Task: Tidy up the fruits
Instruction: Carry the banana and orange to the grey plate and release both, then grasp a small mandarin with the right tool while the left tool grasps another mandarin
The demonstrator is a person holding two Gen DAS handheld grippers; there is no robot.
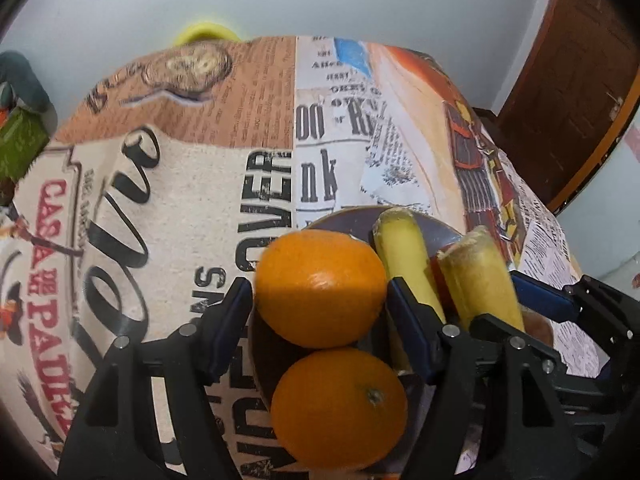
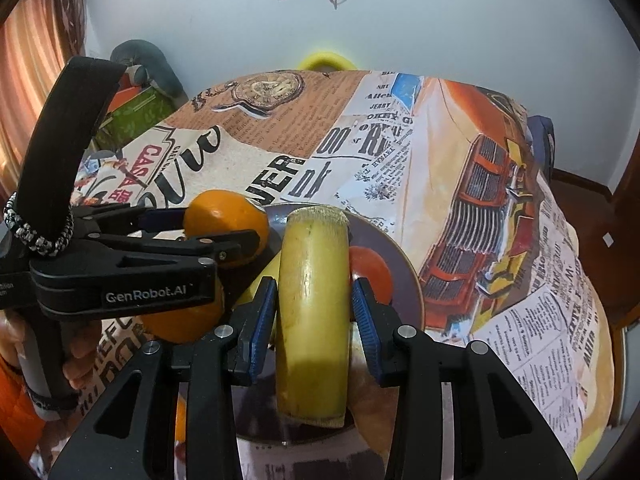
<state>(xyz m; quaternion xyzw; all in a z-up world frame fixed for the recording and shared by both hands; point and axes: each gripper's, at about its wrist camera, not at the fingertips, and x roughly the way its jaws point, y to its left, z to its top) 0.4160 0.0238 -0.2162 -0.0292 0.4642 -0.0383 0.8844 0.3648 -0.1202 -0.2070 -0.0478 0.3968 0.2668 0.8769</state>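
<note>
Left wrist view: the left gripper [image 1: 320, 288] has its jaws clamped on the upper orange [image 1: 320, 286], frame centre, over the dark plate [image 1: 344, 220]; a second orange [image 1: 338, 408] hides the plate's near rim. The right gripper [image 2: 314, 320] straddles a banana piece [image 2: 312, 312], jaws apart; a red fruit [image 2: 372, 272] peeks behind

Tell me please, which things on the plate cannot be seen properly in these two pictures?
- Red fruit: right wrist view, mostly behind the banana piece; its kind is unclear.
- Lower orange: right wrist view, covered by the left gripper.
- Plate: left wrist view, fruit covers most of it; only the far rim shows.
</note>
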